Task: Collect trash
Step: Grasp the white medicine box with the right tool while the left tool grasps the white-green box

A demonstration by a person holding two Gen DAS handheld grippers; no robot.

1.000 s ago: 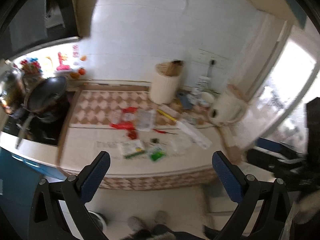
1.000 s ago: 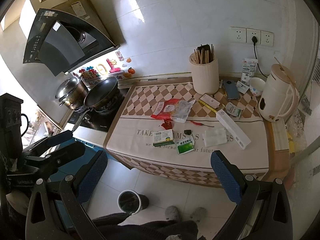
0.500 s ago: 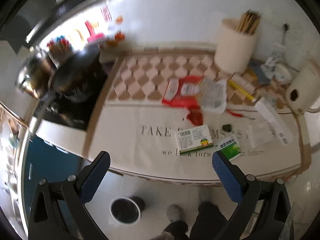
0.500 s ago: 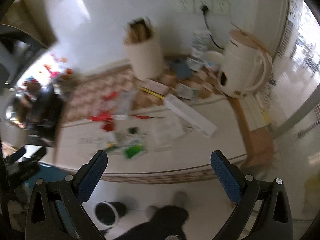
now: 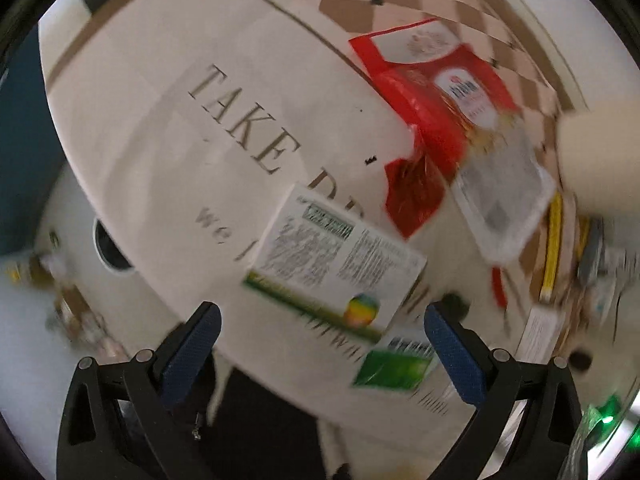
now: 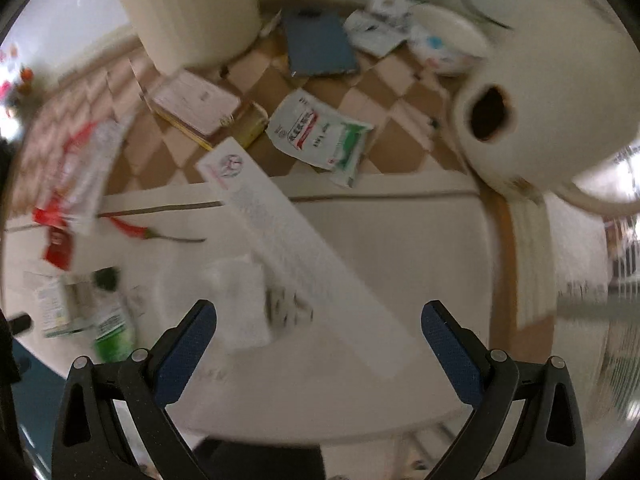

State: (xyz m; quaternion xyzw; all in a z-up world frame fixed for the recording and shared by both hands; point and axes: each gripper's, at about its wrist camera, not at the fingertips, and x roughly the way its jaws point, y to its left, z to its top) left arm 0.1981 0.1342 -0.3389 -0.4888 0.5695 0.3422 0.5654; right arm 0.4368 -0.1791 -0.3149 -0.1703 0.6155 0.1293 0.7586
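The surface (image 5: 132, 128), under a cream cloth with printed lettering, carries all the trash, so work it item by item and slow down first: both views are smeared with motion. On your right sits the big cream kettle (image 6: 560, 92); leave it alone, along with the ribbed utensil holder (image 6: 192, 8). The long white box (image 6: 296, 248) runs diagonally ahead of your right gripper (image 6: 319, 334), whose jaws stand wide with nothing between them; a crumpled clear wrapper (image 6: 236, 300) lies just beside the box near the left jaw, and is probably the easier first pick there. Your left gripper (image 5: 322, 336) is also spread wide and empty, hanging just short of the white-and-green carton (image 5: 332, 264), with the small green packet (image 5: 396, 364) touching or just beside its near corner. Square the jaws across the carton's short side before closing, so you do not drag the packet. The red wrapper (image 5: 436, 92) lies farther back. The round bin (image 5: 110, 248) shows on the floor past the left edge of the surface, well apart.
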